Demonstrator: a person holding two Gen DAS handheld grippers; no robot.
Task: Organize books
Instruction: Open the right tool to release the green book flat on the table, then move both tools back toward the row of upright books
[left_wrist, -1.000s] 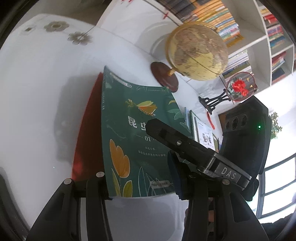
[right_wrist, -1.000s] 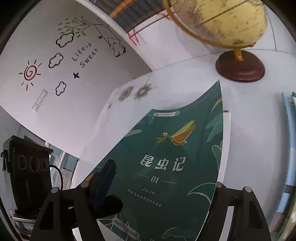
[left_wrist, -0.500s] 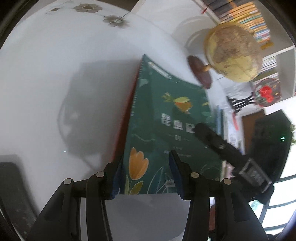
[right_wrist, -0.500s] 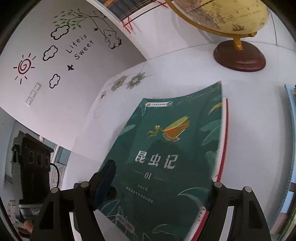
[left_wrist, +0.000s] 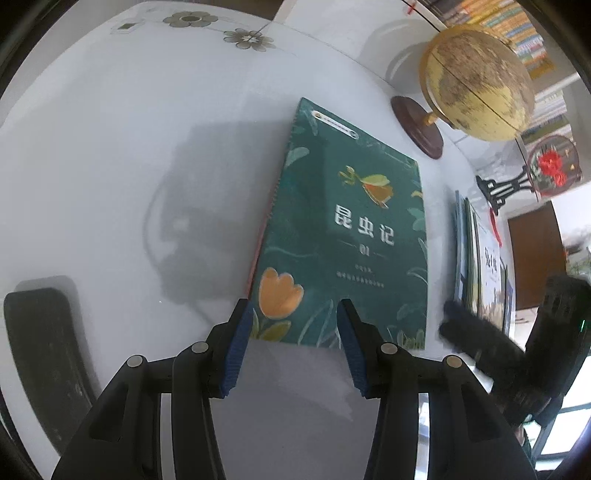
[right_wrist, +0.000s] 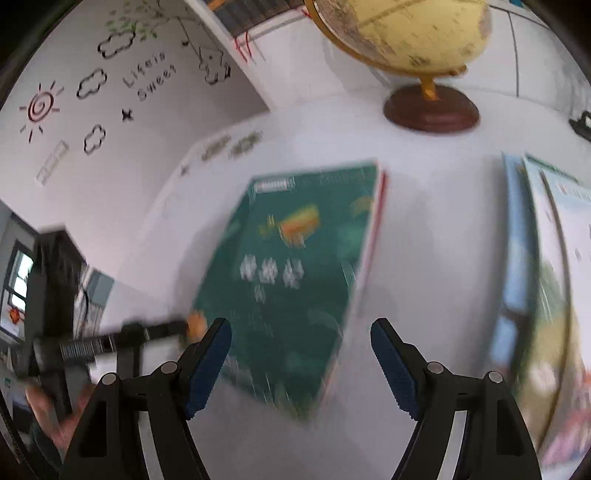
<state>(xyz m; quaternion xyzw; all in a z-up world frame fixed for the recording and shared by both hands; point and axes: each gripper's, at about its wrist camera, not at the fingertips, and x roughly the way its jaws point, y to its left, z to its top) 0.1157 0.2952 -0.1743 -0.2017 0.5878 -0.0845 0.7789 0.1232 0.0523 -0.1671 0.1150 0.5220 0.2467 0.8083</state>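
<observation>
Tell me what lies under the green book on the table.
Under the green book a red-edged book shows as a thin strip along one long side. Its cover is hidden, and whether more lies beneath cannot be seen.

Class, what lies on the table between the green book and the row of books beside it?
Nothing: bare table separates the green book from the row, in the left wrist view.
</observation>
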